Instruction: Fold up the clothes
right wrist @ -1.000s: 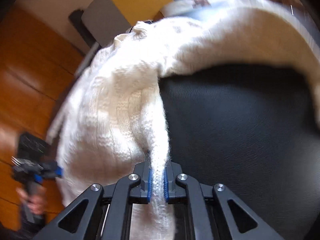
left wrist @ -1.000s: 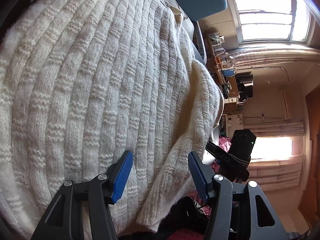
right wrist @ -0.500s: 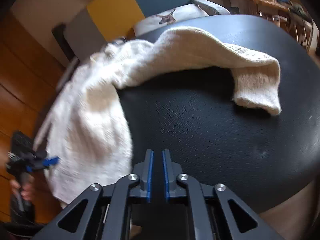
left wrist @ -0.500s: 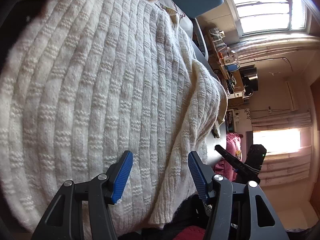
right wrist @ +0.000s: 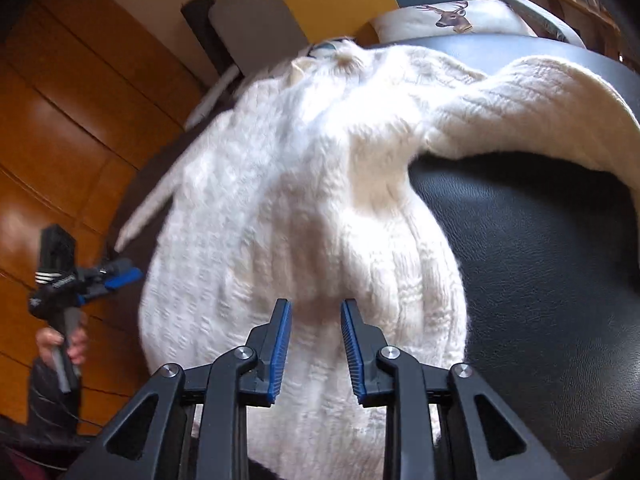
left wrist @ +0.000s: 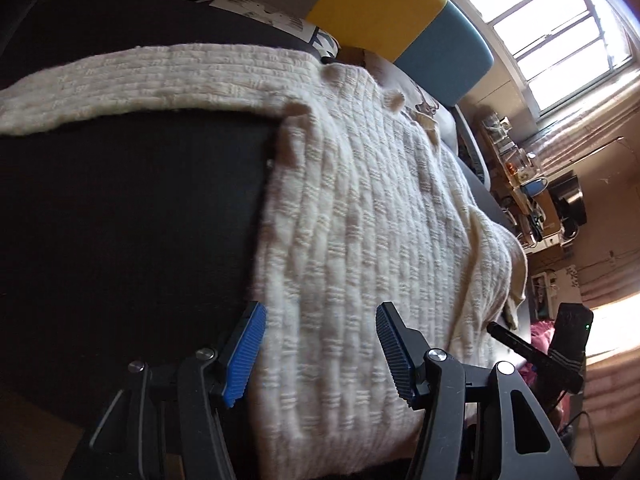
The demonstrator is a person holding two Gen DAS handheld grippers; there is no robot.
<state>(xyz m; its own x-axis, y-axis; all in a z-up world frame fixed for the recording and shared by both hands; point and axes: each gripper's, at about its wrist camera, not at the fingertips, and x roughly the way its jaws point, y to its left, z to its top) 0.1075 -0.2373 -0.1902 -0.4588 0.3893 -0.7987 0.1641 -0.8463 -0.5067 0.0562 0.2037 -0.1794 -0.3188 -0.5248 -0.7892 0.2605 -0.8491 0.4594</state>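
Right wrist view: right gripper (right wrist: pixel 315 344) jaws opening, empty, above sweater (right wrist: pixel 304 208) hem; left gripper (left wrist: pixel 318 354) half-wide, empty; sleeve (left wrist: pixel 152 80) spread toward 10 o'clock for folding.

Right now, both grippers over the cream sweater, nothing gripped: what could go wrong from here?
1. The right gripper is opening over the sweater; a shallow pinch on the fuzzy knit may catch only the top layer.
2. The sleeve lies spread out across the black leather surface; dragging the body could pull it askew.
3. The sweater's near hem hangs at the surface's edge by the open left gripper; it might slide off.
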